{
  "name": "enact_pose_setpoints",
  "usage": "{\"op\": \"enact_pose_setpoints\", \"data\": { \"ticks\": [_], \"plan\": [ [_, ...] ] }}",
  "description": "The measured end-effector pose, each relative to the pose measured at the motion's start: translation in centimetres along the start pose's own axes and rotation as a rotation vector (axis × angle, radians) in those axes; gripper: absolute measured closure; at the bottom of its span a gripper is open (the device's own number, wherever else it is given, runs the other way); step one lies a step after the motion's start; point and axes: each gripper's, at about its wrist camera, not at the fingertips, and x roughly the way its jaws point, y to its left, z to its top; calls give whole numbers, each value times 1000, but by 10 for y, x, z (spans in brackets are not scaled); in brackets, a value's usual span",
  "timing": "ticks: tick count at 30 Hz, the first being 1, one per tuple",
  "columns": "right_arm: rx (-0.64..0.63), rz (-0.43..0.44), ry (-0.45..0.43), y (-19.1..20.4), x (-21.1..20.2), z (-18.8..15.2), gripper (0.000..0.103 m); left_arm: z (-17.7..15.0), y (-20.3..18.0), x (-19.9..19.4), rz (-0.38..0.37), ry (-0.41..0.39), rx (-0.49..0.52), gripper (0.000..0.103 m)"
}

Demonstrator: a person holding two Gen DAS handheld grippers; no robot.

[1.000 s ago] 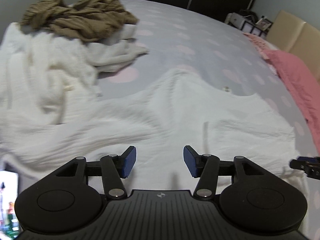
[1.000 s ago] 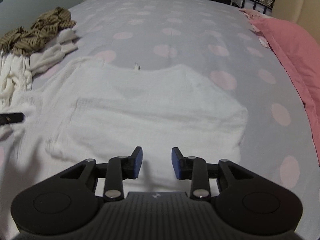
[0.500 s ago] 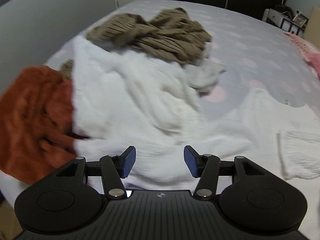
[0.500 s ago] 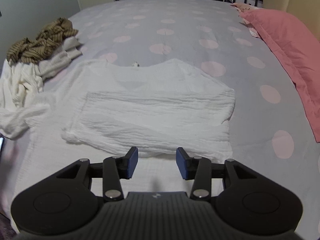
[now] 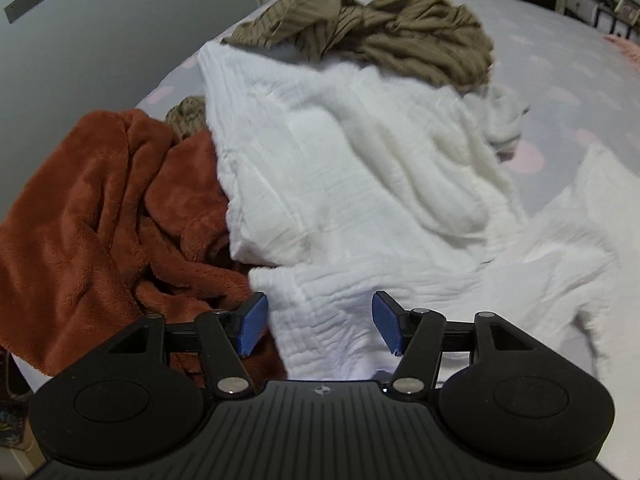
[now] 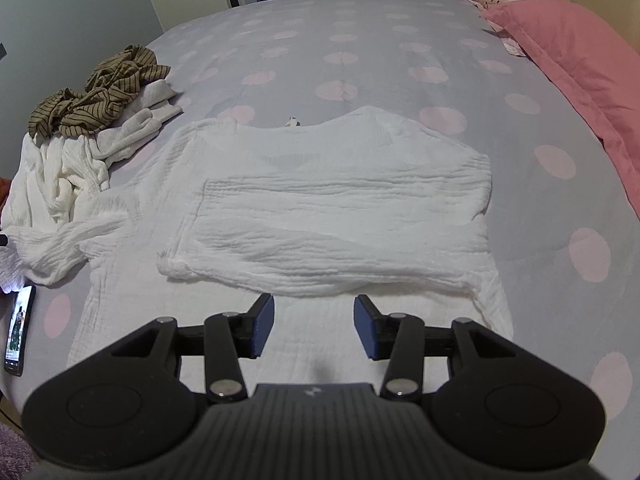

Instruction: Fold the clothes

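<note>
A white crinkled shirt (image 6: 320, 184) lies flat on the bed, its right sleeve (image 6: 328, 236) folded across the body. Its left sleeve (image 6: 60, 240) trails off to the left. My right gripper (image 6: 314, 326) is open and empty, just above the shirt's near hem. My left gripper (image 5: 320, 328) is open and empty, with the left sleeve's cuff (image 5: 332, 320) lying between its fingers, not pinched.
A pile at the left holds a rust fleece (image 5: 100, 220), a white garment (image 5: 340, 152) and a brown striped garment (image 5: 380, 28). A pink pillow (image 6: 580, 80) lies along the bed's right. A phone (image 6: 18, 328) lies at the near left edge of the dotted grey sheet (image 6: 360, 60).
My left gripper has swung left from the shirt body to the sleeve cuff by the clothes pile. My right gripper has pulled back toward the hem and opened a little wider.
</note>
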Motion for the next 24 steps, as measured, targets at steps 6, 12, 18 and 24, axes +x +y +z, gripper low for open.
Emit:
{"op": "enact_pose_setpoints", "data": {
  "ticks": [6,12,18,24],
  "plan": [
    [-35,14,19,9,12,0,55,7,-1,-9,-14,6,-50,91],
    [-61,31,44,20,23,0,55,19,-9,-60,-117,-73,-84,96],
    [-90,68,29,37,21,6,55,22,-56,-118,-266,-189,-17,97],
    [-103,95,7,53,16,13,55,20,-131,-158,-403,-286,56,97]
  ]
}}
